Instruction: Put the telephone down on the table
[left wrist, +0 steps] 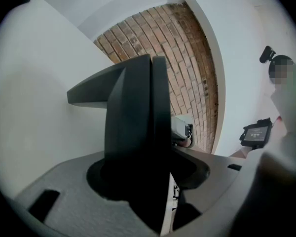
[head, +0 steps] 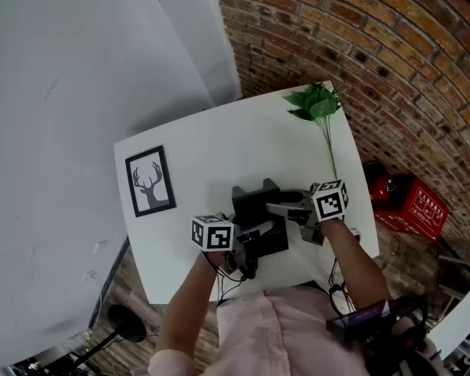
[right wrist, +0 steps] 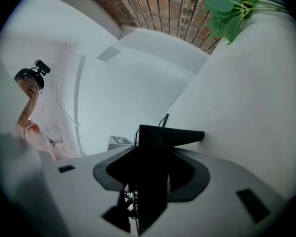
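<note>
Telephone [head: 251, 202] between left gripper [head: 257, 235] jaws; right gripper [head: 283, 207] clamps it

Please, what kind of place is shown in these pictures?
Probably an indoor room arranged like a home or studio corner: a brick wall meets plain white walls, and a white table bears a framed deer picture and a green sprig.

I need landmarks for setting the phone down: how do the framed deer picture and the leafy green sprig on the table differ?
The deer picture is a black-framed rectangle near the left edge of the white table; the green sprig sits at its far right corner. The picture is grey and white; the sprig is leafy green with a long thin stem trailing toward the person. Both rest on that table.
</note>
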Tool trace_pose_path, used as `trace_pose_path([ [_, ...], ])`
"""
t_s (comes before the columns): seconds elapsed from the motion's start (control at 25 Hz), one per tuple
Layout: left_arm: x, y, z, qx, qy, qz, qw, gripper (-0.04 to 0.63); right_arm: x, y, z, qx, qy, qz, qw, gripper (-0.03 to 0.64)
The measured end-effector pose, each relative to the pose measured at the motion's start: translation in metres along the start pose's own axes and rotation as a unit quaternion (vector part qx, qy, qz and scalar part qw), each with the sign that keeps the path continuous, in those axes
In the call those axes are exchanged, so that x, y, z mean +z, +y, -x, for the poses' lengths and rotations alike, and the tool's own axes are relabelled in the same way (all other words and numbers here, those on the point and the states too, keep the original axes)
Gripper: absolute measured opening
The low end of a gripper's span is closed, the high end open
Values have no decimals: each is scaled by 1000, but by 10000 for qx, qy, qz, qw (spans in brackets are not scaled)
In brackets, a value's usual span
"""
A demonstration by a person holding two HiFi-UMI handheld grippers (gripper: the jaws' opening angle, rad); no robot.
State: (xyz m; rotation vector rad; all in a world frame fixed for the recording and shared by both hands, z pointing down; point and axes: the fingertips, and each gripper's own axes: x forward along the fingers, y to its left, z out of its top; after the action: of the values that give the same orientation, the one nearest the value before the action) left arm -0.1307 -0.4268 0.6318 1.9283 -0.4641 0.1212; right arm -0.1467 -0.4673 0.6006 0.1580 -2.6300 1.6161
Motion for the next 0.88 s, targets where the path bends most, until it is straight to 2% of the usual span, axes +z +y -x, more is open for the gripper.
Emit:
trace_pose_path([
  [0.12, -2, -1, -3, 261, 95, -148, 9995, 330, -1, 0, -1, 20, 27, -13, 10000, 186],
  [0.2, -6, 2, -3, 506, 217, -265, 9981, 375, -2, 0, -3, 23, 73, 7, 10000, 183],
  [0.32, -9, 7, 3, 807, 289, -346, 9957, 402, -2, 0, -5, 28, 158, 6, 9999, 176],
  [0.52, -6, 8, 19, 1050, 169, -447, 9933, 411, -2, 0, -6, 9, 254, -20, 9997, 176],
  [0.6, -4, 8, 28, 1157, 42, -451, 9923, 414, -3, 0, -7, -137, 317, 17, 9994, 193],
  [0.68, -1, 6, 39, 1246, -151, -427, 9912, 417, -3, 0, -5, -389, 404, 151, 9983, 317],
  [0.8, 6, 1, 62, 1465, -573, -459, 9865, 417, -1, -1, 9, -843, 447, 378, 9947, 360],
  [0.88, 16, -7, 83, 1718, -973, -589, 9785, 417, 3, 4, 23, -1089, 377, 538, 9919, 361],
])
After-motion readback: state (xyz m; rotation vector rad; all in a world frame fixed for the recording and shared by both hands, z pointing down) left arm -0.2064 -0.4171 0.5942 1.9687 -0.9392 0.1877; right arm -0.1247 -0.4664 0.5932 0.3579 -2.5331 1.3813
